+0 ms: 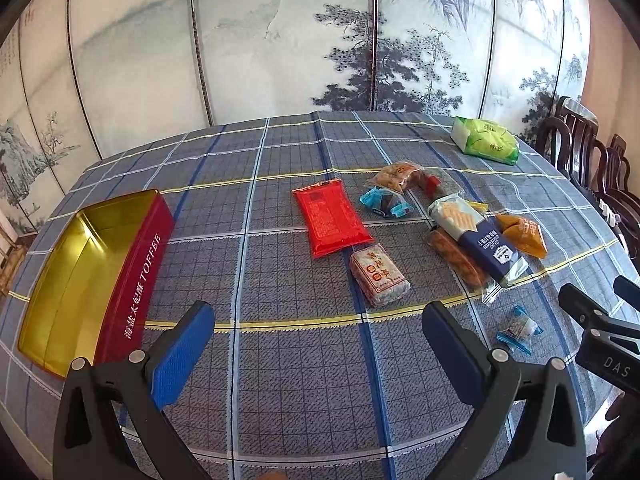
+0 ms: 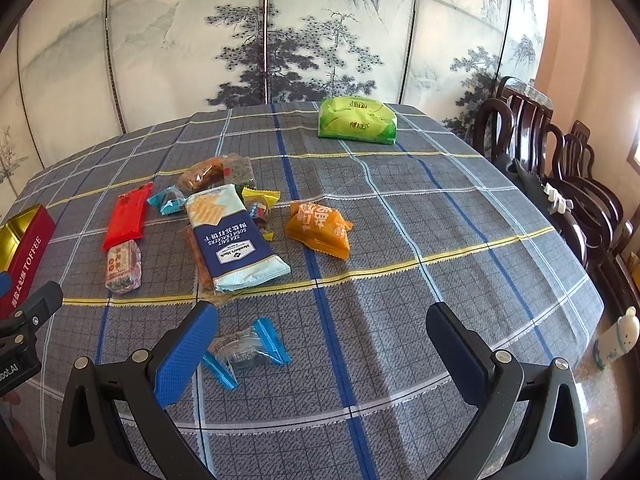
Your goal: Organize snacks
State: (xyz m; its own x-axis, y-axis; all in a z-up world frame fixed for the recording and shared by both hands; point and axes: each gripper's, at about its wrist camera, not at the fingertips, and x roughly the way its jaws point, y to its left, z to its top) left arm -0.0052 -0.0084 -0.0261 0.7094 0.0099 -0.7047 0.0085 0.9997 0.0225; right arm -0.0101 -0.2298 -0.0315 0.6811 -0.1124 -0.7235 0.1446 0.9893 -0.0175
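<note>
An open red toffee tin (image 1: 100, 276) with a gold inside stands at the table's left; its corner shows in the right wrist view (image 2: 28, 256). Snacks lie in the middle: a red flat pack (image 1: 332, 218), a grey patterned pack (image 1: 379, 274), a navy soda cracker pack (image 2: 236, 240), an orange pouch (image 2: 320, 228) and a small blue-ended candy (image 2: 244, 346). My left gripper (image 1: 318, 344) is open and empty above the cloth, short of the grey pack. My right gripper (image 2: 322, 344) is open and empty, with the small candy just inside its left finger.
A green tissue pack (image 2: 358, 120) lies at the far side of the table. Dark wooden chairs (image 2: 560, 168) stand along the right edge. A painted folding screen (image 2: 280, 40) closes off the back. The table has a blue-grey checked cloth (image 2: 440, 240).
</note>
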